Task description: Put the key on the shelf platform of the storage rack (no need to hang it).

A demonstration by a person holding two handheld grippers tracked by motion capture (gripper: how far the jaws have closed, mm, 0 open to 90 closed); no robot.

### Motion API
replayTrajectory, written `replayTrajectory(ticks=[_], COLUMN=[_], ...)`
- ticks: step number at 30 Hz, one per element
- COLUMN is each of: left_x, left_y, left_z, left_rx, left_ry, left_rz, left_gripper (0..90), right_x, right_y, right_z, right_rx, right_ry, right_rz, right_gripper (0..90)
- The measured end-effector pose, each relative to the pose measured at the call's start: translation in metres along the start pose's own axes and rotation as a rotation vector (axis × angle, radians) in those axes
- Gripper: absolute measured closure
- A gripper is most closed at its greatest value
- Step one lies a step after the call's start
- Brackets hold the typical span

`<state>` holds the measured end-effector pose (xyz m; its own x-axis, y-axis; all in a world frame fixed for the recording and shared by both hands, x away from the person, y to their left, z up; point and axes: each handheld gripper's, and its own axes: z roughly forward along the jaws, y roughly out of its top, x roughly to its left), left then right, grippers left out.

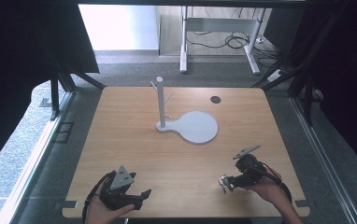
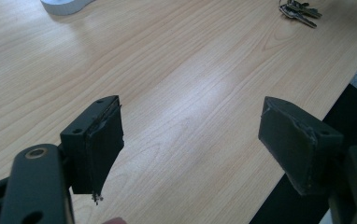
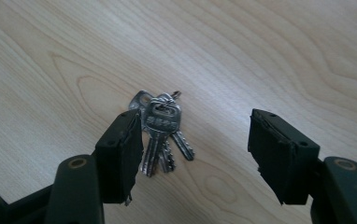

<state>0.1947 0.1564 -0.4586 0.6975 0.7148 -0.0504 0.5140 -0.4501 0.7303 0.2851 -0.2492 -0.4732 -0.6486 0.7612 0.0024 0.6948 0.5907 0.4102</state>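
A small bunch of silver keys (image 3: 160, 133) lies flat on the wooden table (image 3: 260, 56). My right gripper (image 3: 197, 140) is open and low over it, with the keys just inside the left jaw and the right jaw well apart from them. In the high view the right gripper (image 1: 230, 181) is near the table's front right, with the keys (image 1: 223, 183) at its tips. My left gripper (image 2: 193, 135) is open with nothing between its fingers, at the front left (image 1: 139, 195). From it the keys (image 2: 300, 10) lie far off.
A white peg stand (image 1: 160, 100) with a round flat base (image 1: 197, 126) stands mid-table. A dark round hole (image 1: 216, 99) sits at the back right. The table's front edge (image 2: 279, 186) runs close to the left gripper.
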Motion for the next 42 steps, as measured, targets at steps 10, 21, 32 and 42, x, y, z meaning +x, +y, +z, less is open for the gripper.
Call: replayTrajectory(ticks=[10, 21, 32, 42], left_x=[0.0, -0.001, -0.001, -0.002], left_y=[0.0, 0.0, 0.0, 0.0], left_z=[0.001, 0.002, 0.001, 0.001], left_rx=[0.003, 0.005, 0.004, 0.003], left_ry=[-0.001, -0.004, -0.003, -0.002], left_rz=[0.002, 0.007, 0.005, 0.006], left_gripper=[22.4, 22.4, 22.4, 22.4], right_x=[0.01, 0.018, 0.022, 0.018], right_y=[0.004, 0.006, 0.008, 0.005], right_z=[0.019, 0.032, 0.039, 0.035], right_rx=[0.059, 0.092, 0.114, 0.113], right_ry=[0.003, -0.001, -0.001, 0.002], right_rz=[-0.016, -0.022, -0.03, -0.016], right_gripper=[36.1, 35.5, 35.7, 51.2])
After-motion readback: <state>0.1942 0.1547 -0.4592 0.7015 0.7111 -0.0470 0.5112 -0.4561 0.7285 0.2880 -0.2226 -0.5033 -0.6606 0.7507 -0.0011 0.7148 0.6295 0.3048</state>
